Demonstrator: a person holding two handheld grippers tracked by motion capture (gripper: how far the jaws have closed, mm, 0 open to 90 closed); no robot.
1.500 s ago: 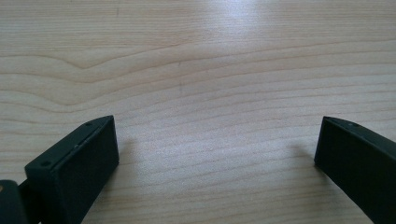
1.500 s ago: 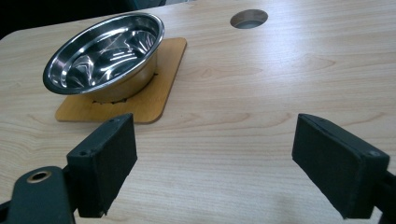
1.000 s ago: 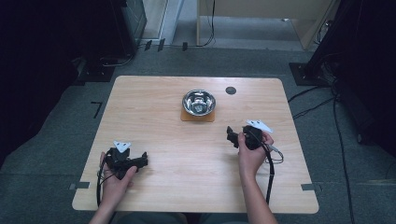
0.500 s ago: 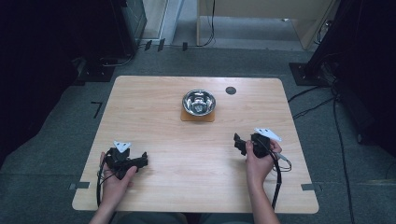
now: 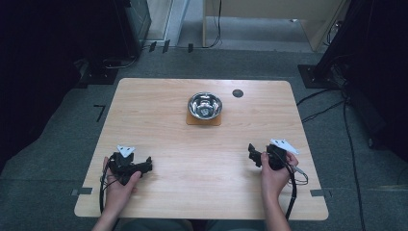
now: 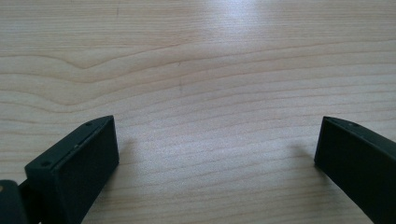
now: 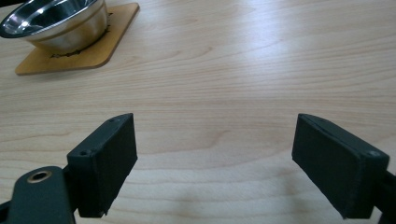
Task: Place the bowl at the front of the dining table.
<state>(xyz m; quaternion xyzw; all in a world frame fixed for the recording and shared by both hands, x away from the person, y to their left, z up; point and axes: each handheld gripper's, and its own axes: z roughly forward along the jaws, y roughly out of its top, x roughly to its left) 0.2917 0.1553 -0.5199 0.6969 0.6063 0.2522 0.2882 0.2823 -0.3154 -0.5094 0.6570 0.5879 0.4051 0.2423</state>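
The left gripper [image 5: 144, 166] is held low over the near left part of the wooden table [image 5: 159, 120], and the right gripper [image 5: 251, 154] is held over the near right part. Both are spread wide with nothing between the jaws; in each gripper view only bare wood grain is seen in the gap.

A steel bowl [image 5: 205, 105] is seen well ahead of both grippers, roughly midway between them and nearer the far edge. It stands upright, mouth upward, on a square brown coaster [image 5: 203, 120]. Being round, the bowl has no long axis that can be told. In the right gripper view, the bowl [image 7: 56, 21] and coaster [image 7: 95, 49] are seen far off, ahead and to the left of the jaws. A small dark round disc [image 5: 237, 93] is set in the table beyond the bowl, on the right gripper's side.
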